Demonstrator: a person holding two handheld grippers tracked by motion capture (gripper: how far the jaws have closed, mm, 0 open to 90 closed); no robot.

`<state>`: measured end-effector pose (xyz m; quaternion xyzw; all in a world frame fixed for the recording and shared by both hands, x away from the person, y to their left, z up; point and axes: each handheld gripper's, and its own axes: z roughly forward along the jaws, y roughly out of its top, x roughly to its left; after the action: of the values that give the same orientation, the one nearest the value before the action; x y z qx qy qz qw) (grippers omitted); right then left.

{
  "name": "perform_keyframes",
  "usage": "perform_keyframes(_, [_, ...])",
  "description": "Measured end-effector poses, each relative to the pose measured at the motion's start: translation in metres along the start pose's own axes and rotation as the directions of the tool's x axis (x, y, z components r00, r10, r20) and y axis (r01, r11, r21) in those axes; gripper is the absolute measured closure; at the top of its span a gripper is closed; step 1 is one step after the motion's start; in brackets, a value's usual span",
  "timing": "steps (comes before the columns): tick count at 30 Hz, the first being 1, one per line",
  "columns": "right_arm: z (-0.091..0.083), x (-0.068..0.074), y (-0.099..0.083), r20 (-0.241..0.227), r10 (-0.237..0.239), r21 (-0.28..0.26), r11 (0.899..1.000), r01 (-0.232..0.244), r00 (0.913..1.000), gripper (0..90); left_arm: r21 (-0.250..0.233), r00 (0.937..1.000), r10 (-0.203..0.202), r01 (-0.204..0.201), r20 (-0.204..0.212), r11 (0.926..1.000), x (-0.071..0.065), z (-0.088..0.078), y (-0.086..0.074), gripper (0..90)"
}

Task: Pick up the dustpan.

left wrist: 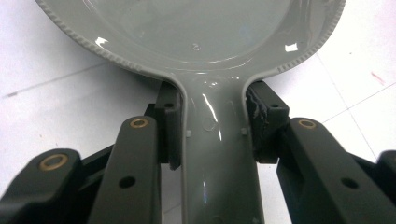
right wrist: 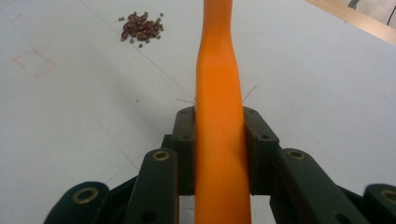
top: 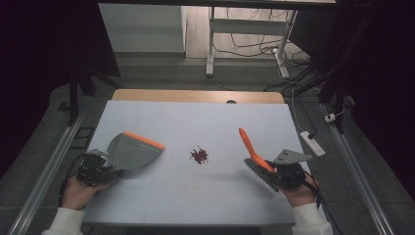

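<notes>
The person's left hand (top: pixel 78 192) rests at the near left edge of the white table (top: pixel 195 122) and holds the left gripper (top: pixel 100 169), which points to the right and a little away from the person. Its jaws are closed on the grey handle of the dustpan (top: pixel 132 151); the dustpan's orange lip faces the table's middle. In the left gripper view the pads press both sides of the dustpan (left wrist: pixel 210 56) handle. The right hand (top: pixel 298 192) is at the near right side, and the right gripper (top: pixel 274 171) clamps the orange handle of the brush (top: pixel 252 149), which rises tilted towards the far left. The bristles seem to lie beside the gripper, but this part is dark. In the right gripper view the brush (right wrist: pixel 217 116) sits tight between the jaws. A small heap of red beans (top: pixel 199 155) lies between both tools, apart from each, with open table around it.
</notes>
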<state>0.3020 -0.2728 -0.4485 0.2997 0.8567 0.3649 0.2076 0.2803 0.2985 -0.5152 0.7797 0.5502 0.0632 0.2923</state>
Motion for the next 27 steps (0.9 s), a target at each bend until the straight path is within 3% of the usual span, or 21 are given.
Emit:
perform_keyframes(4, [-0.003,-0.001,0.002,0.006,0.008,-0.014,1.000,-0.008,0.9999,69.9,-0.043,0.9997,0.021,-0.021,0.011,0.9988,0.003,0.000,0.002,62.0])
perform_keyframes(6, [-0.003,-0.001,0.003,0.014,0.014,-0.018,1.000,-0.014,0.9998,69.9,-0.084,0.9984,0.055,-0.054,0.011,0.9950,0.003,-0.001,0.000,62.0])
perform_keyframes(8, [-0.003,-0.001,0.003,0.017,0.013,-0.017,1.000,-0.012,0.9998,70.0,-0.108,0.9981,0.060,-0.059,0.011,0.9924,0.002,-0.003,0.000,62.0])
perform_keyframes(12, [-0.003,-0.002,0.005,0.032,0.008,-0.012,1.000,-0.008,0.9995,70.0,-0.159,0.9958,0.078,-0.069,0.049,0.9848,0.008,-0.006,0.001,62.0])
perform_keyframes(17, [-0.007,-0.004,0.004,0.048,0.011,-0.018,1.000,-0.010,0.9988,69.9,-0.170,0.9919,0.098,-0.083,0.081,0.9818,0.011,-0.004,0.001,62.0])
perform_keyframes(22, [-0.007,-0.005,0.004,0.046,0.021,-0.030,0.999,-0.020,0.9987,69.9,-0.181,0.9869,0.124,-0.104,0.103,0.9779,0.006,-0.005,0.001,62.0])
perform_keyframes(27, [-0.006,-0.004,0.004,0.036,0.023,-0.041,0.999,-0.022,0.9991,69.9,-0.212,0.9799,0.169,-0.144,0.106,0.9667,-0.004,-0.011,0.000,62.0])
